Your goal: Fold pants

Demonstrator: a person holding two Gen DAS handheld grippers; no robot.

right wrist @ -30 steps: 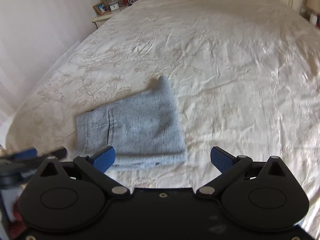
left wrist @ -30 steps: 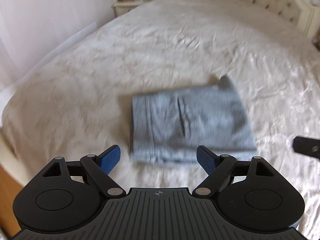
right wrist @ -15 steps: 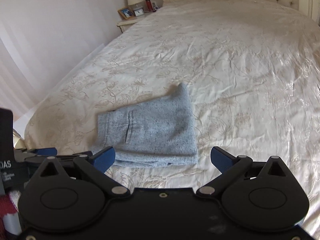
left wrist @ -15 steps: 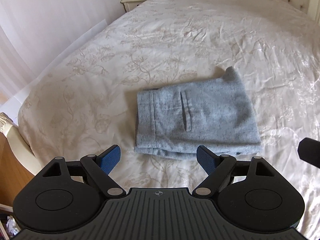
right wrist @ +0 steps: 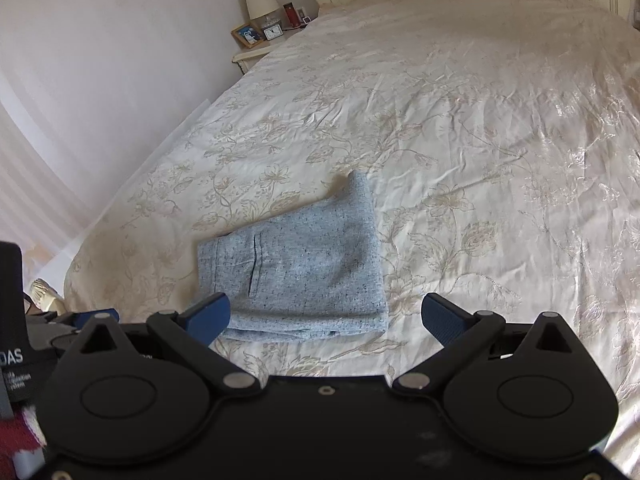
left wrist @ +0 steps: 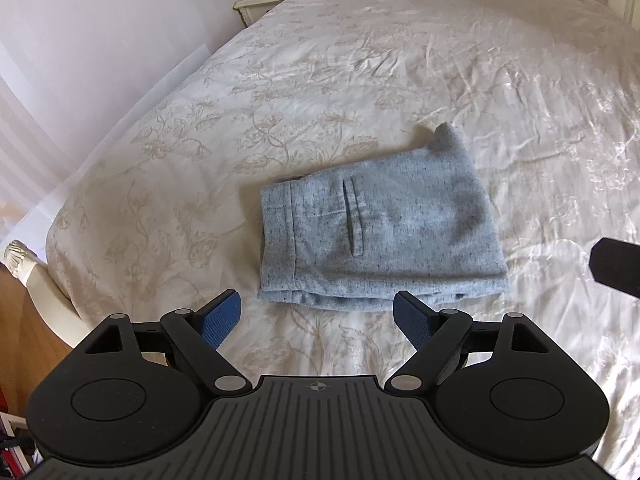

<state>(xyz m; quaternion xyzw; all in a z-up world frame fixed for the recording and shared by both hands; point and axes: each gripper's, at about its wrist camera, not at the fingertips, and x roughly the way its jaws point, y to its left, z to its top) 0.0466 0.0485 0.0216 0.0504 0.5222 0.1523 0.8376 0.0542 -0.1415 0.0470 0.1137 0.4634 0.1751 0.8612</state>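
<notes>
The folded grey pants [left wrist: 376, 236] lie on the bed [left wrist: 360, 80] just ahead of both released jaws, long axis running across them. The left gripper [left wrist: 316, 316] faces them squarely; the right gripper [right wrist: 326, 318] sits rightward, empty.

The bed [left wrist: 400, 60] wears a cream bedspread [right wrist: 480, 140] with a pale floral print, creased all over and shiny toward the right side. On it, near the foot end, lie the grey-blue pants [left wrist: 376, 236] — folded into a compact, flat rectangle, one corner poking up at the far right, a welt pocket [left wrist: 353, 216] facing up — layers stacked at the near edge.
</notes>
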